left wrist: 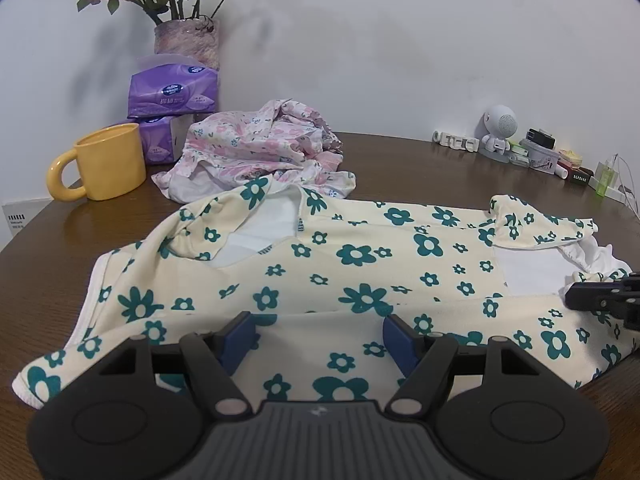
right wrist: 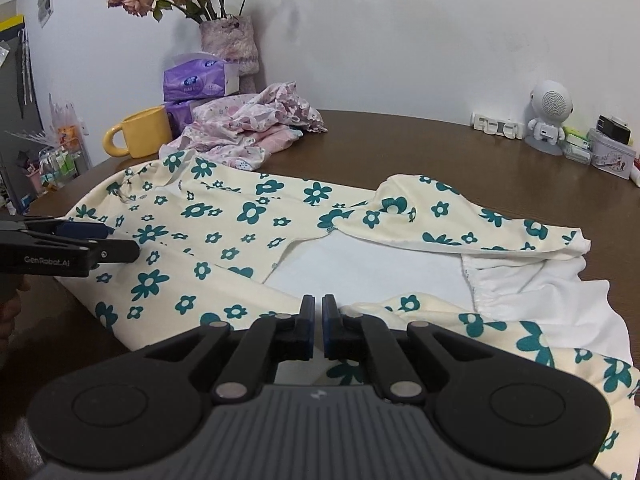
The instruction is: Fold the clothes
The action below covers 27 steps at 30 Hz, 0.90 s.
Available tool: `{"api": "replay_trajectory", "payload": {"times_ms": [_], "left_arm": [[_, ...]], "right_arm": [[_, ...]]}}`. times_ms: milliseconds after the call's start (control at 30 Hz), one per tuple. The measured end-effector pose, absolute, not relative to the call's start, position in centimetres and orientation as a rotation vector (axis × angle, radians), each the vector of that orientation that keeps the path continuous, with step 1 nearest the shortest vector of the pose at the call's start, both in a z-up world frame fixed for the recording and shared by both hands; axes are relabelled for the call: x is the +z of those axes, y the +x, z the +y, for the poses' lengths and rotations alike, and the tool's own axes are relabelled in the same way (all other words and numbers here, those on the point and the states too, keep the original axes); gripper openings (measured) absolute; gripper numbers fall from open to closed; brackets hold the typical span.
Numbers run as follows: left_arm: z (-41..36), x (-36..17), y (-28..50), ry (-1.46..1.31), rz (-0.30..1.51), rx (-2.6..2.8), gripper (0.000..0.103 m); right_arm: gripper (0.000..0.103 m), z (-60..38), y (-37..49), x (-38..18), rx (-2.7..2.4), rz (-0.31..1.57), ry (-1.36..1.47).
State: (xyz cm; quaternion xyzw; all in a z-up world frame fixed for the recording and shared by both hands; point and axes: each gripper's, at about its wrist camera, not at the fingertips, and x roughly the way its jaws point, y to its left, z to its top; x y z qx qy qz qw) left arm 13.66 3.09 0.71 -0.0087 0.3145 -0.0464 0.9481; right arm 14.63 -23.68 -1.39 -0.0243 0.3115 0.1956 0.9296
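Left gripper (left wrist: 318,326): fingers spread wide, directly above the cream floral garment (left wrist: 360,280). Right gripper (right wrist: 318,312): fingers nearly pressed together at the garment's near hem; whether cloth is pinched cannot be told. Beyond: crumpled pink garment (left wrist: 260,148), yellow mug (left wrist: 108,162).

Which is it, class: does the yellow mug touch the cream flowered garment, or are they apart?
Apart. The left wrist view shows bare brown table between the yellow mug and the cream flowered garment.

Cream garment (left wrist: 360,264) with teal flowers, pink floral clothes pile (left wrist: 260,148), yellow mug (left wrist: 108,162), purple tissue packs (left wrist: 174,90), brown table (left wrist: 420,168)
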Motion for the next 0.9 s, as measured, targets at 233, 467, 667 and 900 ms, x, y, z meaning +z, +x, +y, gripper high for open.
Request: {"api": "replay_trajectory", "payload": {"times_ms": [233,467,667,900], "left_arm": [[3.0,0.7,13.7,-0.013,0.639,-0.089,0.071],[2.9,0.6,13.7,-0.009,0.639,-0.088,0.071],[2.9,0.6,13.7,-0.009,0.639,-0.087,0.072],[2.8,0.6,13.6,-0.009,0.639,-0.085,0.073]], "right_arm": [[0.003,-26.1,14.6,-1.5,0.325,0.625,-0.030],[0.003,-29.5,14.7,-2.2,0.237,0.637,0.013],[0.003,-31.5,14.4,-2.3,0.194,0.619,0.018],[0.004,-33.0,13.8,-2.3,0.146,0.601,0.002]]}}
